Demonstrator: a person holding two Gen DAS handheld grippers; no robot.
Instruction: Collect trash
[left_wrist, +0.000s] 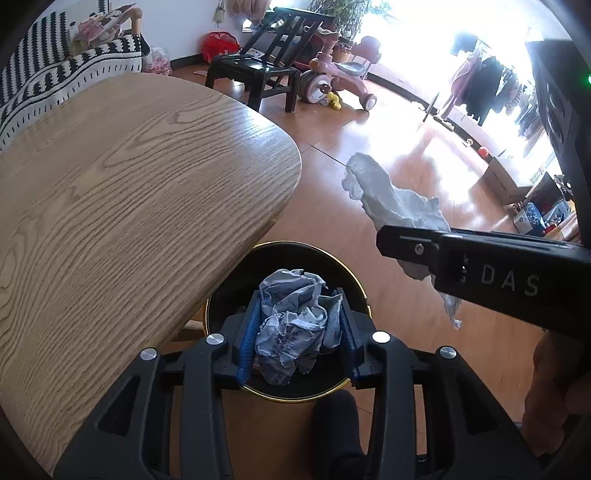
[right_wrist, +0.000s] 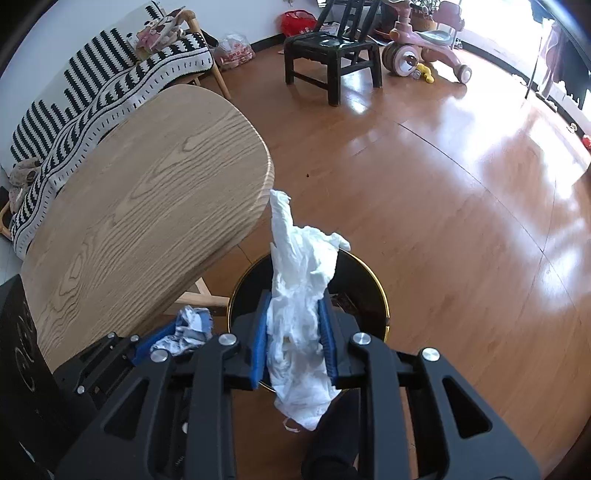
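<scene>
From the left wrist camera, the left gripper (left_wrist: 297, 328) clamps a crumpled ball of blue-grey printed paper (left_wrist: 291, 325) between its blue pads, directly above the round black waste bin with a gold rim (left_wrist: 360, 286). The bin stands on the glossy brown wooden floor (left_wrist: 325, 177), just beside the rounded edge of the light oak-grain table (left_wrist: 129, 192); what lies inside it is hidden behind the paper. The right gripper (left_wrist: 402, 245) reaches in from the right, pinching a rumpled white tissue (left_wrist: 388, 192) that hangs beyond the bin's rim. Open floor runs from the bin to a black wooden chair (left_wrist: 258, 70) and a pink toy tricycle (left_wrist: 332, 77), well apart.

From the right wrist camera, the right gripper's narrow jaws squeeze the white tissue, which stands up above the pads and trails below them, over the same bin's mouth. The left gripper with its paper sits lower left, touching neither table nor bin. The table edge passes close on the left; bare floor opens to the right.
</scene>
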